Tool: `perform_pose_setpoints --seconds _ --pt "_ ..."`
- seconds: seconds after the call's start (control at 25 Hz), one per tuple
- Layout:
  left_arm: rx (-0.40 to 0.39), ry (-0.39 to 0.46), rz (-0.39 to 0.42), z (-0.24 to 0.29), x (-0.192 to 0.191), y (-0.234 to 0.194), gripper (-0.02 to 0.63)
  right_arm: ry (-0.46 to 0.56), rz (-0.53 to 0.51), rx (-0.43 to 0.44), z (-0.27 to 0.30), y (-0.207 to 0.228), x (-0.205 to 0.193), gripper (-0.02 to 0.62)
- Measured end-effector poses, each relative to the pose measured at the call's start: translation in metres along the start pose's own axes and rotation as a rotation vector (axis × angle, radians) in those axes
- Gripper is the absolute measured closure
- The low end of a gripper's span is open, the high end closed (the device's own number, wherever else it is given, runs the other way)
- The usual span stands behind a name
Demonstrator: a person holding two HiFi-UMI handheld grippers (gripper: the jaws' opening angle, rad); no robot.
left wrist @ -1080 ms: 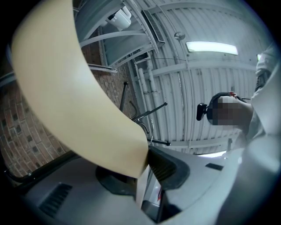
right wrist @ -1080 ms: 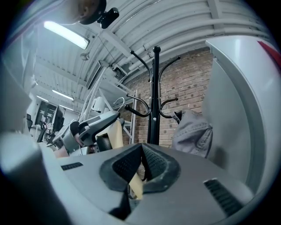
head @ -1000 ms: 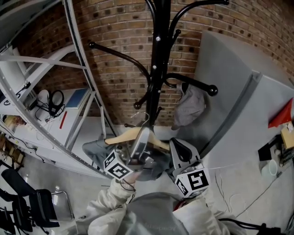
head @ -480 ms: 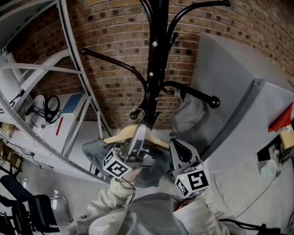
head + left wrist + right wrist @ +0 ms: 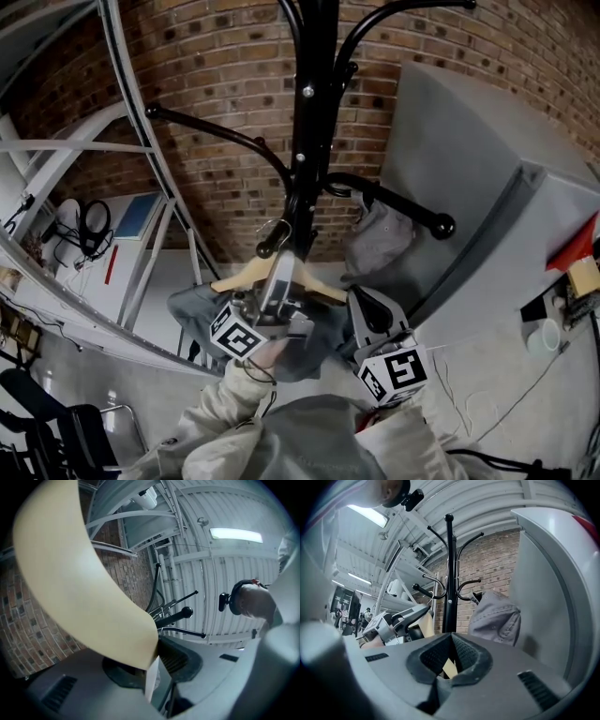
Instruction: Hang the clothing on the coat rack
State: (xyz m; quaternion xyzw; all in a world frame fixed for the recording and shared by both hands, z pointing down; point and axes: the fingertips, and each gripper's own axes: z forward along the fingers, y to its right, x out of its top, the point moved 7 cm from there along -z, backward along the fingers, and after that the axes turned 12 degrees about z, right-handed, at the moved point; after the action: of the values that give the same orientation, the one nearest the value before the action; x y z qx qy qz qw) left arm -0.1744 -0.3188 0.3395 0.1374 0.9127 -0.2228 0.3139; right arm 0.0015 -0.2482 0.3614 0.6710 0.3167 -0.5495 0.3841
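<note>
**Bringing the hanger hook up to the prong**

Tilted upward, the left gripper (image 5: 283, 274) stays clamped on the wooden hanger (image 5: 236, 277). The right gripper (image 5: 364, 305), near level, pinches its 3 o'clock end. Both have carried it toward the coat rack (image 5: 309, 112), so the hook (image 5: 275, 228) now sits just beside the low prong's knob (image 5: 265, 249). The grey garment (image 5: 195, 309) droops at 8 o'clock, not yet hung.

Rack pole (image 5: 309, 141) blocks 12 o'clock. Hung garment (image 5: 375, 239) occupies 2 o'clock arm (image 5: 412, 212). 10 o'clock arm (image 5: 220, 131) bare; shelving frame (image 5: 66, 148) crowds 9 o'clock.
</note>
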Motion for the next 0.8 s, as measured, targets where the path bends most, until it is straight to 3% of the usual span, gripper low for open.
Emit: perform_pose_setpoints --seconds 0.8 --pt "0.019 -0.026 -0.012 0.006 -0.014 -0.011 0.512 -0.03 0.028 -0.001 0.006 0.012 0.0 0.571"
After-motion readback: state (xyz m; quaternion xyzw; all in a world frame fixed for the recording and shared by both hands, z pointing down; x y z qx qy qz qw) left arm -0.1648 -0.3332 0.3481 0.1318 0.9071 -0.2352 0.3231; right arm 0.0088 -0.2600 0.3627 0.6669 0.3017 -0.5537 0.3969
